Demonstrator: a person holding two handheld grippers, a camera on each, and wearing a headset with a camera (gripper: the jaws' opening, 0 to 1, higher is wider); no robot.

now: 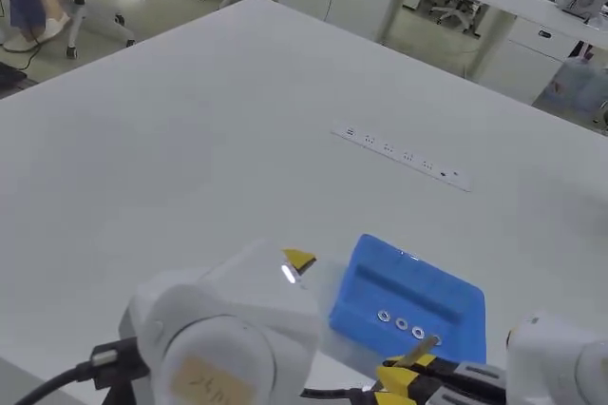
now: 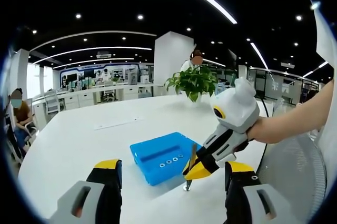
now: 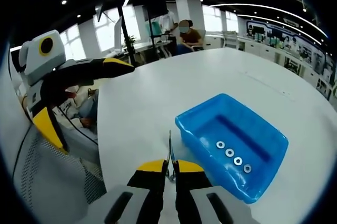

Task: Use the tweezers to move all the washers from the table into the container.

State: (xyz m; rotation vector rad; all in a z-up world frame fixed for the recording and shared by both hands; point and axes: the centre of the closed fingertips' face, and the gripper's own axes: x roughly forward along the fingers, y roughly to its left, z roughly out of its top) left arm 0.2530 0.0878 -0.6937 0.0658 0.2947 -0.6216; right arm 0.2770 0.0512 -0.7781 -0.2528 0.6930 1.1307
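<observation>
Our right claw [image 3: 169, 169] clamps the tweezers [image 3: 169, 149]; the container [image 3: 247, 129] with four washers [image 3: 230, 153] sits at two o'clock, a socket strip [image 1: 401, 155] beyond. Our left claw [image 2: 174, 166] gapes wide.

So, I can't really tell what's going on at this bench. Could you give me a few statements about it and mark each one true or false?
1. The container is blue. True.
2. The container is empty. False: four washers lie in a row inside it.
3. The right gripper has its jaws shut on the tweezers. True.
4. The left gripper is gripping the container. False: its jaws stand wide open and hold nothing.
</observation>
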